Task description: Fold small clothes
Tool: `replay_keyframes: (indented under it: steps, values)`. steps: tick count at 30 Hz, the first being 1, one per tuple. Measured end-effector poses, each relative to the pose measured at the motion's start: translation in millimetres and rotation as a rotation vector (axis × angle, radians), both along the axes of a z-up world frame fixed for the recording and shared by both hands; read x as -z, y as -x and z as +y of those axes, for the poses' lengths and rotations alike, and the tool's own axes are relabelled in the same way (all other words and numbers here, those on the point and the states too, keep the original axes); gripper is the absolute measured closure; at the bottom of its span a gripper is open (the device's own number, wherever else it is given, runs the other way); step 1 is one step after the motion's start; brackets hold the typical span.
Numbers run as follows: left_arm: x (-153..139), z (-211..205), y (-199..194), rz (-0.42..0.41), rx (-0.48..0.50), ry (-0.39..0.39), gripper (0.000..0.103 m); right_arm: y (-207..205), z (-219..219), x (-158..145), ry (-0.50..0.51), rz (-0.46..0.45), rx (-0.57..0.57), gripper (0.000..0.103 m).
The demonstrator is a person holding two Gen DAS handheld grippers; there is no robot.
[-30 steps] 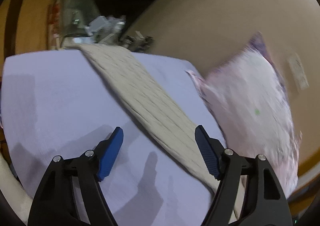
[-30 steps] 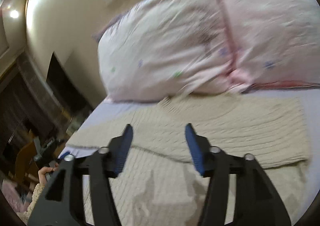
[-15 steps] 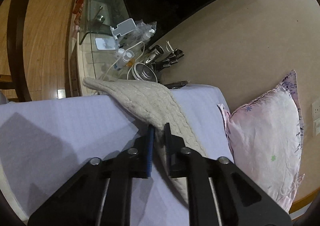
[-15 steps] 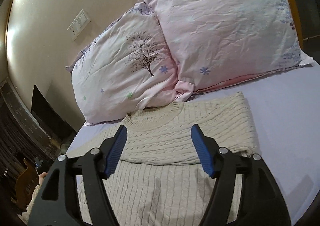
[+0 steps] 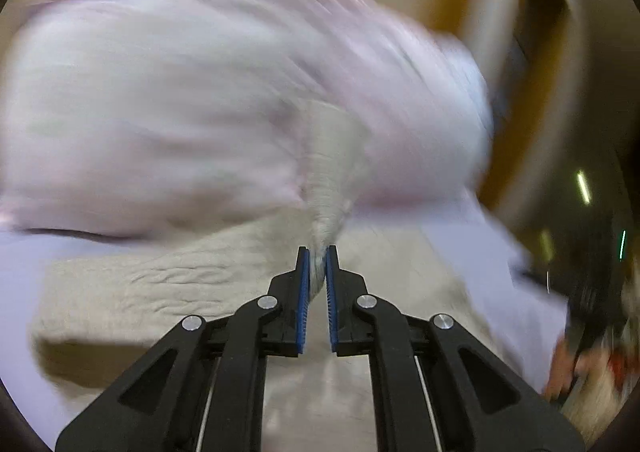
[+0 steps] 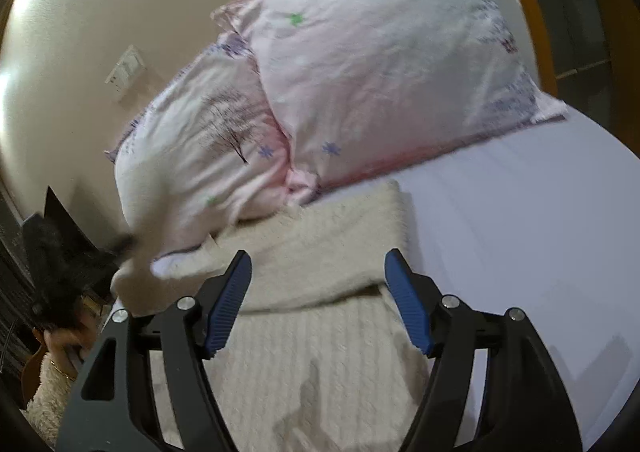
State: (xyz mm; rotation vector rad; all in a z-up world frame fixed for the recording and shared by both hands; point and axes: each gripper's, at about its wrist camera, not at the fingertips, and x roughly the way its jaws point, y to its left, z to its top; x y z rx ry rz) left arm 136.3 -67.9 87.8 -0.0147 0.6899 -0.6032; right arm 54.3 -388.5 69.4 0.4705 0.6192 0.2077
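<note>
A cream cable-knit sweater (image 6: 320, 332) lies flat on the lavender bed sheet (image 6: 520, 232), its right sleeve folded across the chest. My left gripper (image 5: 315, 252) is shut on the sweater's left sleeve (image 5: 328, 172), which rises lifted from its blue pads; that view is motion-blurred. The sweater body (image 5: 160, 284) spreads below it. My right gripper (image 6: 318, 272) is open and empty, hovering above the sweater's middle. The left gripper (image 6: 116, 252) shows as a dark blur at the left in the right wrist view.
Two pink printed pillows (image 6: 360, 72) lean against the beige wall at the head of the bed, just beyond the sweater's collar. They also fill the left wrist view (image 5: 200, 92). A wooden bed frame (image 6: 536, 12) runs at the right.
My left gripper closed on the sleeve at the bed's left edge, then swung fast with it towards the sweater's body. My right gripper stayed open and shifted slightly.
</note>
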Motion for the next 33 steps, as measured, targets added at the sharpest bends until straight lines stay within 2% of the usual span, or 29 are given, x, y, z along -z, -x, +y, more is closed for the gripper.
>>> replay_keyframes:
  steps: [1,3,4,7,8,10,11,12,14,19,20,23,24,27,28,30,31,32,33]
  values:
    - [14,-20,5,0.043,0.053,-0.04,0.096,4,-3,2,-0.001,0.014,-0.003,0.034]
    - [27,-24,15,0.084,0.085,-0.055,0.096,20,-11,2,0.005,0.021,-0.018,0.03]
    - [29,-12,25,0.096,0.078,-0.044,0.096,30,-16,1,0.013,0.019,-0.025,0.026]
    - [24,48,56,0.127,0.016,0.034,0.092,62,-27,5,-0.015,0.026,-0.089,0.022]
    - [21,70,69,0.137,0.005,0.067,0.088,70,-29,8,-0.036,0.036,-0.113,0.022]
    - [16,113,98,0.148,-0.023,0.118,0.073,93,-35,19,-0.112,0.08,-0.189,0.022]
    - [16,128,111,0.15,-0.036,0.137,0.057,104,-37,25,-0.14,0.105,-0.213,0.022]
    - [17,147,127,0.155,-0.056,0.159,0.046,118,-40,33,-0.172,0.141,-0.241,0.022]
    - [23,187,161,0.186,-0.121,0.209,0.044,141,-44,46,-0.218,0.212,-0.268,0.023]
    - [64,239,213,0.312,-0.203,0.341,0.044,167,-50,82,-0.329,0.374,-0.271,0.037]
    - [74,244,219,0.336,-0.212,0.36,0.044,166,-49,94,-0.358,0.419,-0.269,0.038]
    - [96,241,220,0.379,-0.21,0.407,0.044,157,-43,120,-0.458,0.469,-0.298,0.049]
    - [105,237,218,0.403,-0.198,0.431,0.044,154,-37,131,-0.494,0.488,-0.317,0.057]
    - [124,221,212,0.456,-0.175,0.454,0.046,147,-19,146,-0.545,0.512,-0.38,0.093]
    - [127,216,211,0.462,-0.172,0.462,0.048,147,-14,147,-0.555,0.505,-0.395,0.094]
    - [130,213,211,0.467,-0.161,0.492,0.071,149,-9,136,-0.525,0.46,-0.413,0.095]
    - [129,212,212,0.468,-0.157,0.506,0.078,149,-8,129,-0.517,0.435,-0.422,0.095]
    - [129,209,209,0.463,-0.155,0.51,0.092,149,-8,120,-0.51,0.407,-0.428,0.095]
    - [127,209,209,0.457,-0.154,0.512,0.094,148,-9,105,-0.494,0.362,-0.431,0.096]
